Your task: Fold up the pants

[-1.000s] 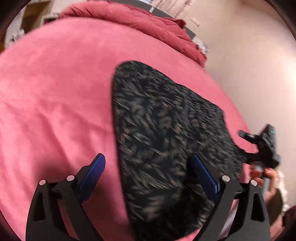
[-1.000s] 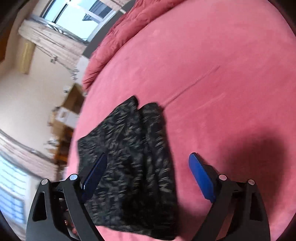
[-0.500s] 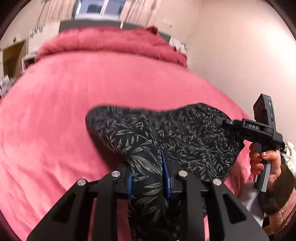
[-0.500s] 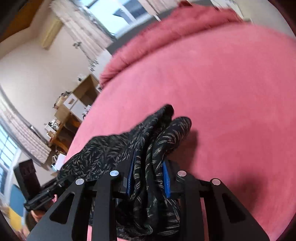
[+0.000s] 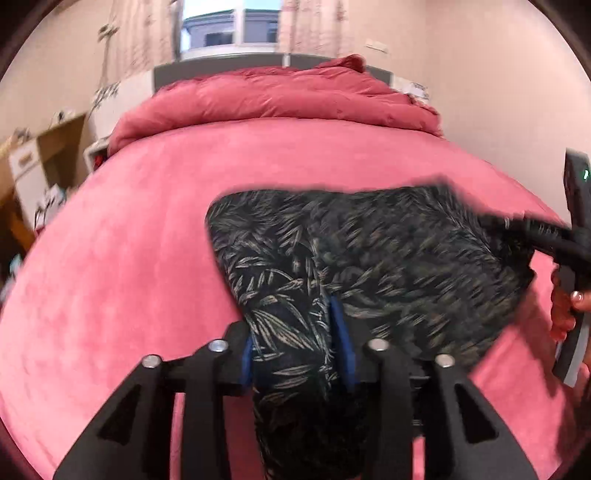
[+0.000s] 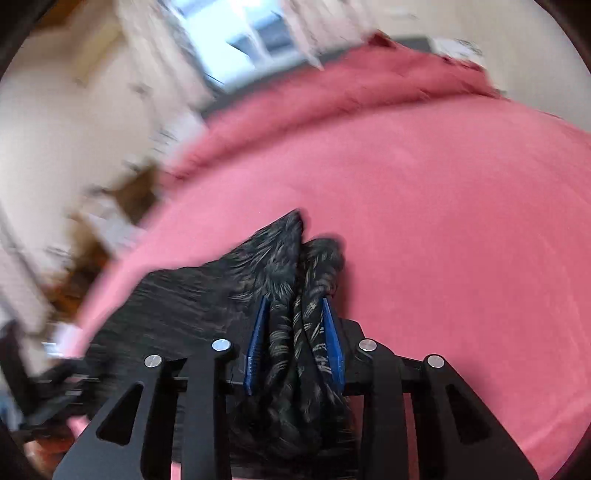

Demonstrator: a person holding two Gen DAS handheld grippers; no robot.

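Note:
The pants are dark cloth with a pale leaf print, held up over a pink bed. My left gripper is shut on a bunched edge of the pants, blue pads pressed against the cloth. My right gripper is shut on another bunched edge of the pants. In the left wrist view the right gripper shows at the far right, holding the far edge, so the cloth stretches between both. The right wrist view is blurred.
A rumpled pink duvet lies at the head of the bed below a window. Wooden shelves and boxes stand to the left of the bed. A pale wall is on the right.
One second ago both grippers were open over the flat pants. Both closed on the cloth edges and have since lifted them, with the cameras tilting up toward the headboard.

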